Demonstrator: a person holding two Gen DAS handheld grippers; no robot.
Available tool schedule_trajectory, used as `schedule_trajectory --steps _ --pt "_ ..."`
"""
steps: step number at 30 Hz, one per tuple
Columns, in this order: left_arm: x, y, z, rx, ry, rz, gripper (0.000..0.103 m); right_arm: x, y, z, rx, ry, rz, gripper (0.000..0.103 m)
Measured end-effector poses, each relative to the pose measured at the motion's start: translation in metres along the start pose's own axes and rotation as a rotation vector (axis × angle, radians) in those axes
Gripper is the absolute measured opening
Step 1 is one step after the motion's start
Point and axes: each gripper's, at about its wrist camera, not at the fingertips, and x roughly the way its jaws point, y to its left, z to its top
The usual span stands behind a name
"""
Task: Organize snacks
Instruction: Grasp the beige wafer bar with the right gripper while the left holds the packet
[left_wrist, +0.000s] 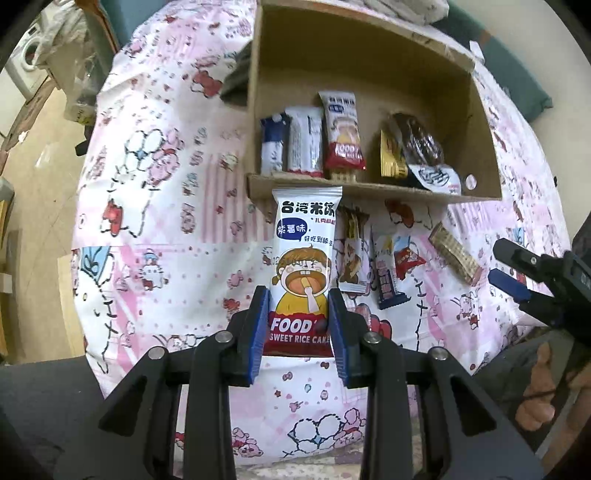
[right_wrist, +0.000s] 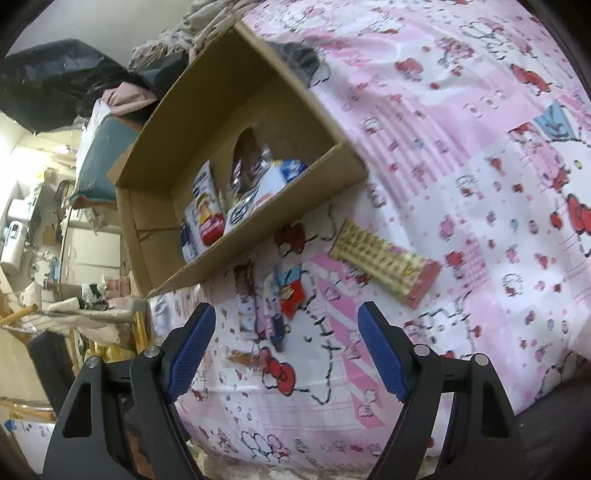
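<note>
My left gripper (left_wrist: 298, 295) is shut on a white sweet rice cake packet (left_wrist: 303, 258) and holds it upright above the cloth, just in front of the cardboard box (left_wrist: 369, 190). In the box lie several snacks, among them a matching rice cake packet (left_wrist: 341, 136) and a dark chocolate-coloured packet (left_wrist: 417, 144). A wafer bar (left_wrist: 456, 254) and two other packets (left_wrist: 393, 273) lie loose on the cloth to the right. My right gripper (right_wrist: 286, 310) stands open with nothing between its fingers, hovering over the loose packets (right_wrist: 290, 295). The wafer bar (right_wrist: 384, 266) lies beyond its right finger.
A pink cartoon-print cloth (left_wrist: 166, 221) covers the surface. The box (right_wrist: 258, 236) has its open top toward me. Piled clothes (right_wrist: 207, 18) lie behind it. A hand (left_wrist: 535, 398) shows at the lower right. The room floor and a washing machine (left_wrist: 26, 59) are off to the left.
</note>
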Motion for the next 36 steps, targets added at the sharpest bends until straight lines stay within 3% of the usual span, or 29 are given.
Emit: schedule_trajectory --steps 4,7,17,22,24,26,28,29,31,36 --pt "-0.001 0.009 0.000 -0.034 0.001 -0.022 0.027 -0.007 -0.026 0.014 0.093 -0.016 -0.064 0.082" --pt "0.002 0.012 0.000 -0.057 0.002 -0.038 0.027 0.001 -0.034 0.024 0.112 0.022 -0.100 0.082" --pt "0.006 0.016 0.000 -0.090 0.013 -0.033 0.027 0.070 0.012 0.025 -0.285 0.214 -0.425 0.081" --pt "0.013 0.017 -0.003 -0.096 0.039 -0.032 0.027 0.090 0.021 0.019 -0.423 0.234 -0.553 0.081" --pt "0.011 0.014 -0.004 -0.080 0.025 -0.023 0.027 0.097 0.025 0.016 -0.464 0.243 -0.580 0.074" --pt "0.011 0.013 -0.003 -0.072 0.021 -0.017 0.027 0.101 0.028 0.013 -0.485 0.246 -0.577 0.067" --pt "0.012 0.012 -0.004 -0.070 0.020 -0.013 0.027 0.102 0.033 0.007 -0.510 0.251 -0.558 0.053" --pt "0.013 0.013 -0.004 -0.073 0.022 -0.011 0.027 0.101 0.035 0.005 -0.524 0.260 -0.546 0.037" --pt "0.014 0.014 -0.004 -0.073 0.023 -0.003 0.027 0.098 0.038 0.001 -0.487 0.278 -0.468 0.037" --pt "0.016 0.018 -0.005 -0.077 0.016 0.018 0.027 0.086 0.044 -0.004 -0.449 0.255 -0.389 0.036"
